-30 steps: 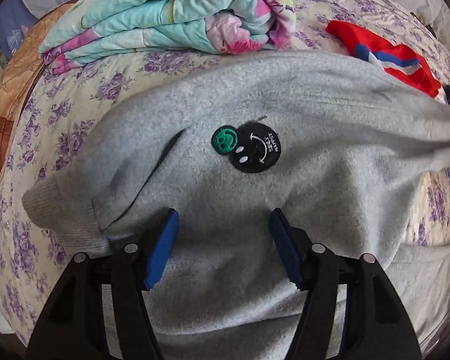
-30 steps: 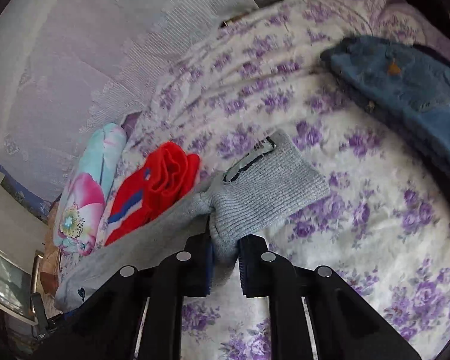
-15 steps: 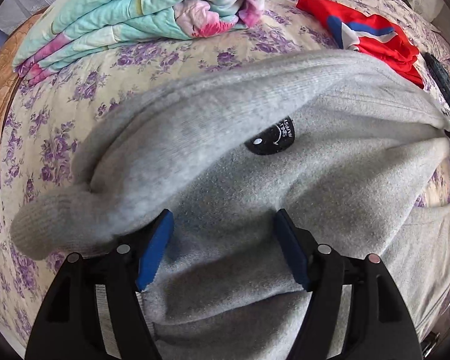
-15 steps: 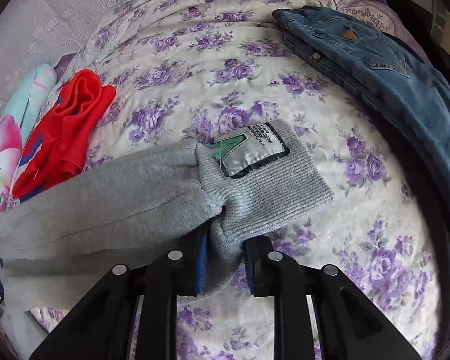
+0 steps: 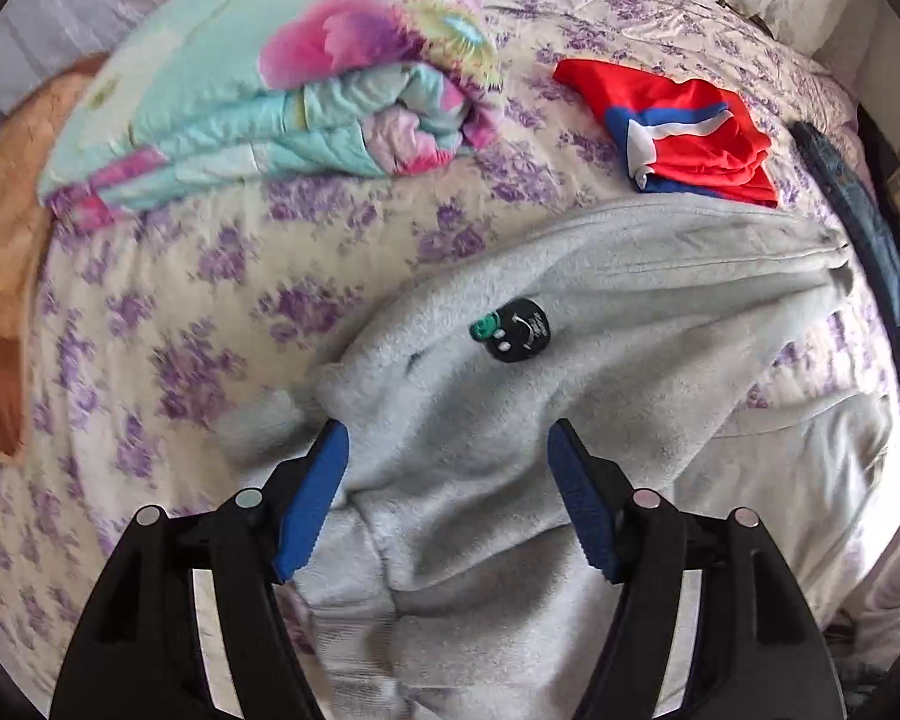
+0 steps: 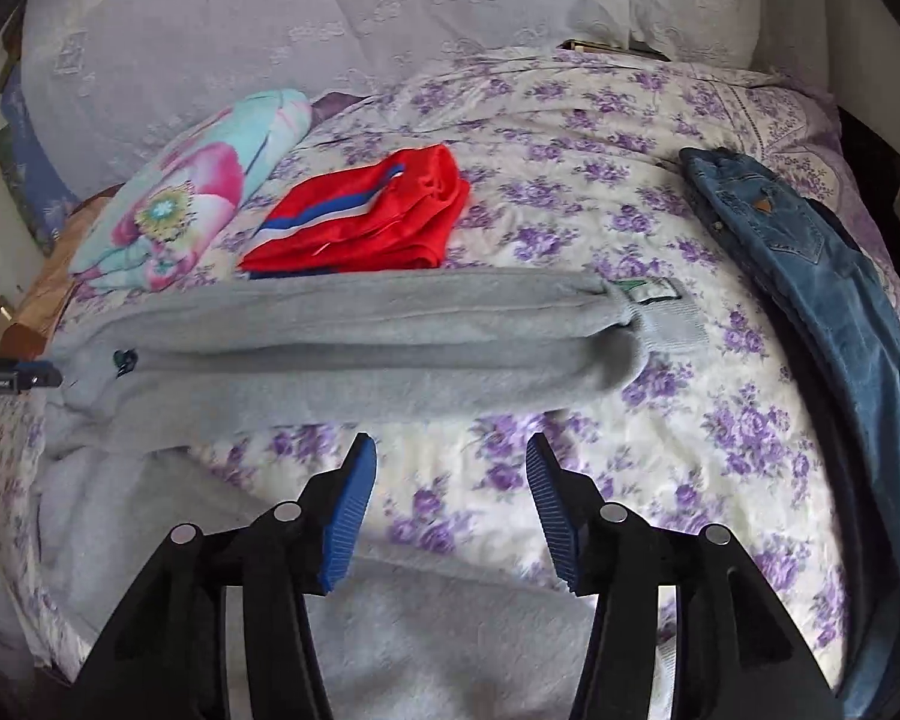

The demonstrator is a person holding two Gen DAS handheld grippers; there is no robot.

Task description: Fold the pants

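Grey sweatpants (image 6: 342, 348) lie on the flowered bedspread (image 6: 690, 450). One leg stretches across the bed to the right and ends in a ribbed cuff (image 6: 669, 324) with a label. The other leg lies nearer, under my right gripper (image 6: 450, 510), which is open and empty, hovering above bedspread and fabric. In the left wrist view the waist end of the pants (image 5: 498, 420) with a black and green patch (image 5: 513, 333) lies bunched between the fingers of my left gripper (image 5: 447, 486), which is open and holds nothing.
A folded red garment with blue and white stripes (image 6: 366, 222) lies just behind the pants. A folded floral quilt (image 5: 282, 90) is at the back left. Blue jeans (image 6: 810, 276) lie along the right edge of the bed. Pillows (image 6: 330, 6) stand at the head.
My right gripper has opened, let go of the cuff and drawn back; the leg now lies flat on the bed. The left gripper stayed open while the fabric settled under it.
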